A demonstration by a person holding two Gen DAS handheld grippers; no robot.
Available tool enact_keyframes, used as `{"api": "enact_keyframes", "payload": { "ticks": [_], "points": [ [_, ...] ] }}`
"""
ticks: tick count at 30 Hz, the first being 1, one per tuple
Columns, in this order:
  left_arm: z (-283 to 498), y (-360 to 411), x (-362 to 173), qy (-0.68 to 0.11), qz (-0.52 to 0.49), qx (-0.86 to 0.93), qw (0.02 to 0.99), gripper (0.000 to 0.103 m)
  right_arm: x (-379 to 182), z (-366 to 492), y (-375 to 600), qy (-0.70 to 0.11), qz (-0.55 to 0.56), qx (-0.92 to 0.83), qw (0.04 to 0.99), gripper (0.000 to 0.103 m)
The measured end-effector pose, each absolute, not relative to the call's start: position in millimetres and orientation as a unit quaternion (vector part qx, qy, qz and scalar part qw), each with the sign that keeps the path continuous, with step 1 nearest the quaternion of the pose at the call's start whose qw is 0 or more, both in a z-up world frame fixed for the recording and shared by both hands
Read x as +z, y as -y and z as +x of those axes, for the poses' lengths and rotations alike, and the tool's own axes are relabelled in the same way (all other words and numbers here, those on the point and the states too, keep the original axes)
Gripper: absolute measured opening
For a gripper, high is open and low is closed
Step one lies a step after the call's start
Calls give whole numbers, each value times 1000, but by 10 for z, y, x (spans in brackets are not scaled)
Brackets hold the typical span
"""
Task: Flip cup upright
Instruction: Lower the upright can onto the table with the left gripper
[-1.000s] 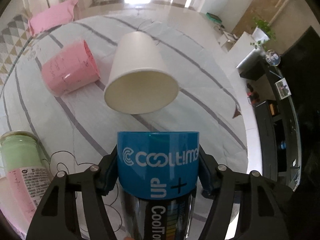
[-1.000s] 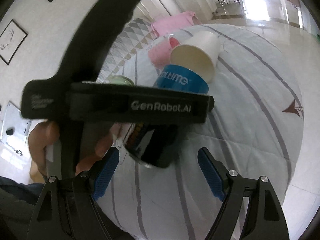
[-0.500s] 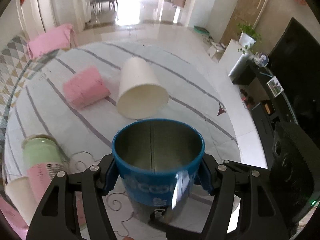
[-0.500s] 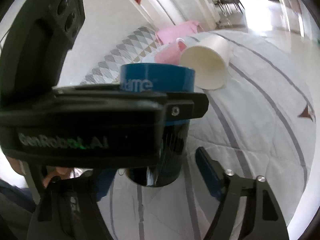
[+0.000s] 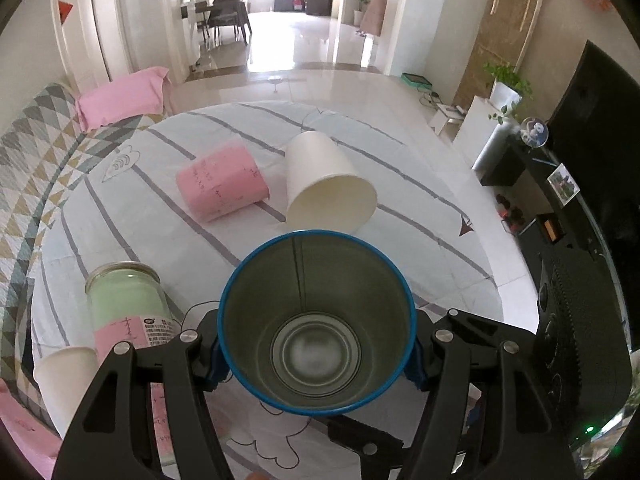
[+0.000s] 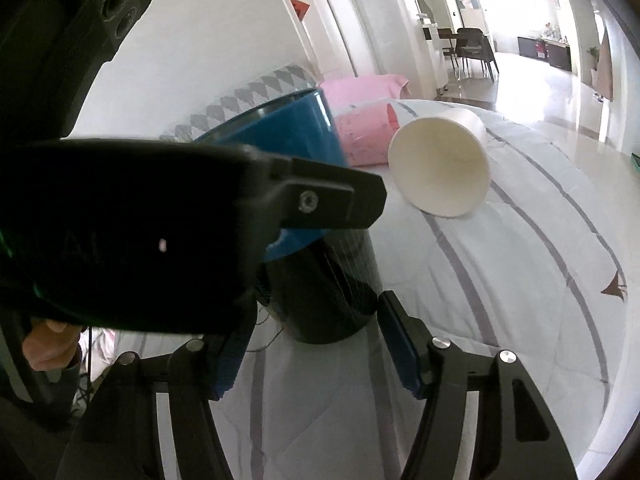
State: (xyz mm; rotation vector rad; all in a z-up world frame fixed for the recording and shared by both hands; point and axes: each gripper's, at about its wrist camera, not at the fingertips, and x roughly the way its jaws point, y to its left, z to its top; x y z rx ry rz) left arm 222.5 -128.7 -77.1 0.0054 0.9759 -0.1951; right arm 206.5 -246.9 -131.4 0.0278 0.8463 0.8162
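My left gripper (image 5: 316, 356) is shut on a blue metal cup (image 5: 316, 320) with a steel inside. The cup's open mouth faces up toward the camera. In the right wrist view the blue cup (image 6: 304, 152) stands nearly upright with its dark lower part on or just above the bed cover, and the black body of the left gripper (image 6: 160, 232) hides much of it. My right gripper (image 6: 312, 348) is open and empty, close in front of the cup's base.
A white paper cup (image 5: 326, 184) and a pink cup (image 5: 220, 184) lie on their sides on the striped bed cover (image 5: 420, 224). A green glass jar (image 5: 124, 304) and another white cup (image 5: 64, 372) stand at the left. A pink pillow (image 5: 120, 96) lies behind.
The left gripper has turned the blue cup from lying on its side to mouth-up. The view has tilted up and back, and the right gripper stayed open near the cup's base.
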Motion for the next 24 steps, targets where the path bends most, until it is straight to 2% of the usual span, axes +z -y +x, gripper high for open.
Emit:
{"api": "enact_keyframes", "payload": {
  "ticks": [17,24],
  "points": [
    [2082,1192,-748,-468,2,-102,878,68,-1371,1939,2430,-394,27,361,844,65],
    [2038,1231,-743,-475,2,-119,872,70,-1330,1924,2444,-391,30,344,853,72]
  ]
}}
